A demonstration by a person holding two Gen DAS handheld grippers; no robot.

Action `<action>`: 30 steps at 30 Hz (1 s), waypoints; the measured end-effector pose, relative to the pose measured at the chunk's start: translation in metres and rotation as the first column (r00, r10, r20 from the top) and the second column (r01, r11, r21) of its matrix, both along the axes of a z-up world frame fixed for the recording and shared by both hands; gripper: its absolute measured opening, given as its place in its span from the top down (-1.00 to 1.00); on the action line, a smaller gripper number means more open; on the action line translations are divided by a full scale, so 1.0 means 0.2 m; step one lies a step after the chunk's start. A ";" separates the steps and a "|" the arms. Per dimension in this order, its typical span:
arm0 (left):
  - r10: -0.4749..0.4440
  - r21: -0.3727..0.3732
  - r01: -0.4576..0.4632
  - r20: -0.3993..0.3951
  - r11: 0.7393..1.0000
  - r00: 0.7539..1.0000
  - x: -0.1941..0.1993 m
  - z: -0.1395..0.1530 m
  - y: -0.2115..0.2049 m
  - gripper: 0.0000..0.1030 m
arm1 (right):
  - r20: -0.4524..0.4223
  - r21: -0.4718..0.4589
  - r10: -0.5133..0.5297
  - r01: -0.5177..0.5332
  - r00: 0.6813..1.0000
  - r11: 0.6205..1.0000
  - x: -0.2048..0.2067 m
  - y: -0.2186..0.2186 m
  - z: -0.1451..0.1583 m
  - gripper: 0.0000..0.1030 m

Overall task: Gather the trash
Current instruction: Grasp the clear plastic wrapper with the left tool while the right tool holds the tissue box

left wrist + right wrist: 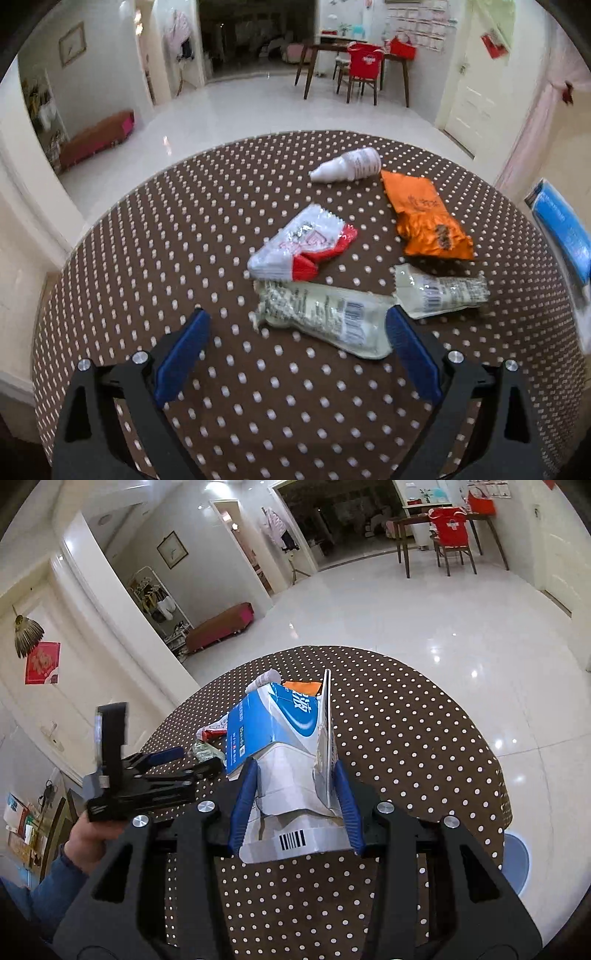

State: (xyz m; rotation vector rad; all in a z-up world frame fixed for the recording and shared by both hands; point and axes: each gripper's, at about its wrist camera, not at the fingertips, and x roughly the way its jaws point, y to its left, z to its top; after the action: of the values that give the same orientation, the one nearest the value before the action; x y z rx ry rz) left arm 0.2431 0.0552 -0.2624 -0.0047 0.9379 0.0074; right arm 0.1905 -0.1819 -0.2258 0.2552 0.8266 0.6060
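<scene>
Two hand-held grippers over the polka-dot bench. Right hand-held gripper pinches a flattened blue-and-white carton, blue pads pressed on both sides, barcode end toward the camera, carton lifted above the bench. Left hand-held gripper spread wide, nothing between its blue pads, hovering just short of a pale crumpled wrapper. Beyond it: a second pale wrapper, a red-and-white wrapper, an orange wrapper, and a small white bottle on its side farthest out. All lie on the bench, close together.
</scene>
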 end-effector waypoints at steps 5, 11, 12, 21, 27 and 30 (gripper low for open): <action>-0.065 -0.004 0.065 0.021 0.998 0.998 -0.01 0.02 -0.01 0.23 | 0.003 0.015 -0.003 0.003 1.000 1.000 -0.03 -0.05 0.01 0.18; -0.080 -0.089 0.081 0.015 0.993 0.997 -0.10 0.01 0.07 0.58 | 0.005 0.026 -0.009 0.009 1.000 1.000 -0.06 -0.08 0.03 0.18; -0.096 -0.098 0.098 0.019 0.990 0.995 -0.13 0.00 0.07 0.59 | 0.006 0.027 -0.010 0.010 1.000 1.000 -0.07 -0.08 0.03 0.18; -0.219 -0.107 0.223 0.048 0.969 0.975 -0.35 0.02 -0.02 0.53 | 0.001 0.031 -0.022 0.022 1.000 0.999 -0.12 -0.14 0.05 0.18; -0.128 -0.056 0.130 0.035 0.990 0.991 -0.44 0.03 -0.07 -0.82 | 0.005 0.032 -0.030 0.029 1.000 0.999 -0.14 -0.17 0.06 0.17; -0.050 -0.080 0.049 -0.014 0.996 0.999 -0.45 0.00 -0.08 -0.82 | 0.003 0.033 -0.034 0.034 0.999 0.999 -0.16 -0.22 0.05 0.17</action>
State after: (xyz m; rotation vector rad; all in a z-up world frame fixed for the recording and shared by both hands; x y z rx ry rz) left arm 0.1539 0.0388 -0.2614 -0.0549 0.9539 -0.0761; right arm 0.1590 -0.2262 -0.2151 0.2971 0.8081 0.5885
